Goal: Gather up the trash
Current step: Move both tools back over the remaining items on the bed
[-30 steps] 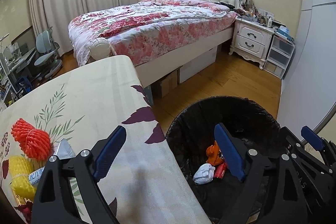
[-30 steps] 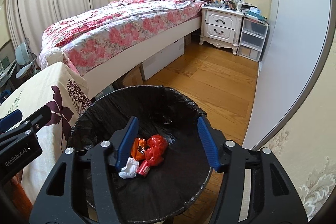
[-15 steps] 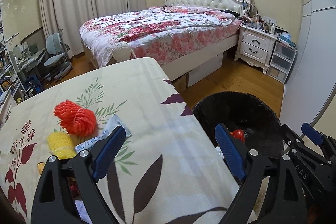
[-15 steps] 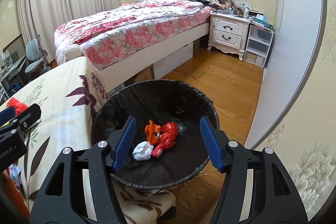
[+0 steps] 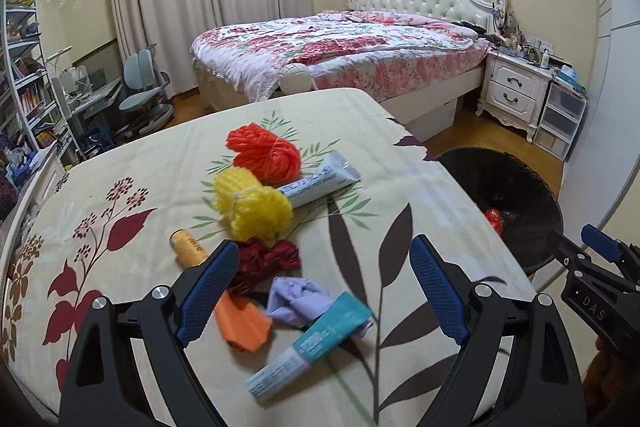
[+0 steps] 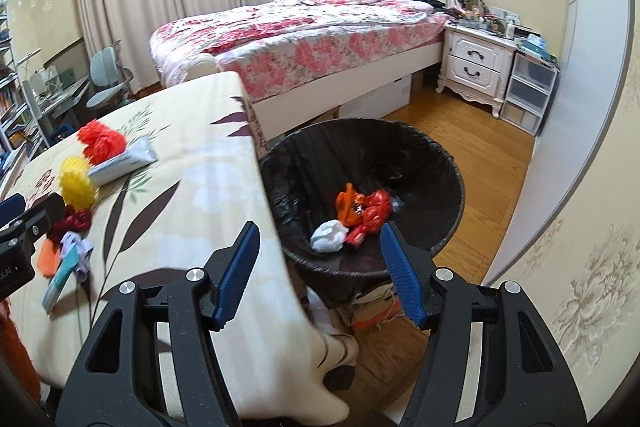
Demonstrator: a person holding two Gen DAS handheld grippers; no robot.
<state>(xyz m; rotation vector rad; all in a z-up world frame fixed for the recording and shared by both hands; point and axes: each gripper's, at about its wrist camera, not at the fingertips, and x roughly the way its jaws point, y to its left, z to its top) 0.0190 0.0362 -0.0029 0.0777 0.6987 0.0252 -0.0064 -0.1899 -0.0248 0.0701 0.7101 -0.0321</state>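
Both grippers empty, jaws spread wide: left gripper (image 5: pixel 324 291) hovers low over a litter pile on the floral-cloth table (image 5: pixel 120 187), right gripper (image 6: pixel 318 269) hangs at the table edge w/ the black-lined bin (image 6: pixel 452 171) just ahead. Between the left fingers lie a lilac wad (image 5: pixel 298 301), teal tube (image 5: pixel 310 345) and orange scrap (image 5: pixel 242 321); a dark red net (image 5: pixel 266 259) touches the left blue pad. Farther out: yellow net (image 5: pixel 250 205), red net (image 5: pixel 264 155), white tube (image 5: pixel 320 179), small tan bottle (image 5: pixel 188 249). Bin, beside the table, holds a white wad (image 6: pixel 329 235) plus red and orange wrappers (image 6: pixel 362 209). Est. under halfway: about eight items left on the table.
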